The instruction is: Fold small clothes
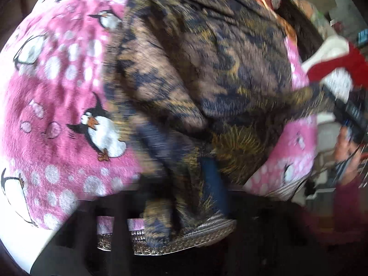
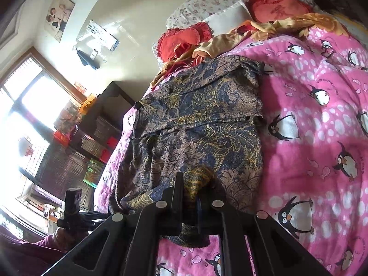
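Both grippers, left gripper (image 1: 184, 207) and right gripper (image 2: 191, 197), have jaws clamped on the patterned garment (image 2: 202, 124) lying on the pink bedspread (image 2: 310, 138).

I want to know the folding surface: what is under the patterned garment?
The patterned garment lies on a pink penguin-print blanket, which shows all around it. What lies beneath the blanket is covered.

- My right gripper (image 2: 191, 204), jaws clamped on a fold of the patterned garment (image 2: 202, 124).
- Garment lies on my pink penguin blanket (image 2: 317, 138).
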The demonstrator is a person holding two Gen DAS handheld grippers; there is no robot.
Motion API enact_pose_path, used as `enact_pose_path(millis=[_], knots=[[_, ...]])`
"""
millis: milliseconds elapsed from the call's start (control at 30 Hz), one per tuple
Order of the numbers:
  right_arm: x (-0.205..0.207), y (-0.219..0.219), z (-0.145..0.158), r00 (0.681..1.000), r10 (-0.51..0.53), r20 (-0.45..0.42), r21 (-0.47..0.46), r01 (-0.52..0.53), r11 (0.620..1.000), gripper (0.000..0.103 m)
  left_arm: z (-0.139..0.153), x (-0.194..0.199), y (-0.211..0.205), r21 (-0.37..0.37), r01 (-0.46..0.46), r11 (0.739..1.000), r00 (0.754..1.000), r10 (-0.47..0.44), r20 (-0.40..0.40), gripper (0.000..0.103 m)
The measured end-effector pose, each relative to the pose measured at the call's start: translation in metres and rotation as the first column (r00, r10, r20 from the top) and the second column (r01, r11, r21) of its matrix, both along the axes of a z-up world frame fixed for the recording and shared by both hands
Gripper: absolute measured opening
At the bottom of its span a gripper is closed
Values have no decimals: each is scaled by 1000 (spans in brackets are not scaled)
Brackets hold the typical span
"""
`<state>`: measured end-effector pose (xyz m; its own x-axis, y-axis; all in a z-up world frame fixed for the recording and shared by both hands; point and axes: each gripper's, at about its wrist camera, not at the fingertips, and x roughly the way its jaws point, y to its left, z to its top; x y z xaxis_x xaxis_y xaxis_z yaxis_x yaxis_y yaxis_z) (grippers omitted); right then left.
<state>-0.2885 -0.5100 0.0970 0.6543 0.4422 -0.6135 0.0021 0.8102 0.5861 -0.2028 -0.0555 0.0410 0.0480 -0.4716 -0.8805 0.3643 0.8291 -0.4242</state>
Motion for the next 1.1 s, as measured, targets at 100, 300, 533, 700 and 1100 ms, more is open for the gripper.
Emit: enact_pose_path(millis=[100,300,533,700,1100], knots=[[0,-1,4,1000,4,15,9,-4,1000,8,18,10,10,-76,-20,997,1000,21,19,6],[20,-10,20,997,-17,71,43,14,999,8,88,65,17,-245,-62,967,976,110,187,5],[86,-36,39,987,-112,117,29,109,994,8,124,157,-15,-267,-70,961,929,161,333,5],[152,-53,36,985,-156,73,-15,157,987,8,108,230,-43,-213,-132,968,919,200,340,5],[196,-71,21,978,-202,48,-127,206,970,41,77,298,-57,-223,-126,967,952,181,247,32]])
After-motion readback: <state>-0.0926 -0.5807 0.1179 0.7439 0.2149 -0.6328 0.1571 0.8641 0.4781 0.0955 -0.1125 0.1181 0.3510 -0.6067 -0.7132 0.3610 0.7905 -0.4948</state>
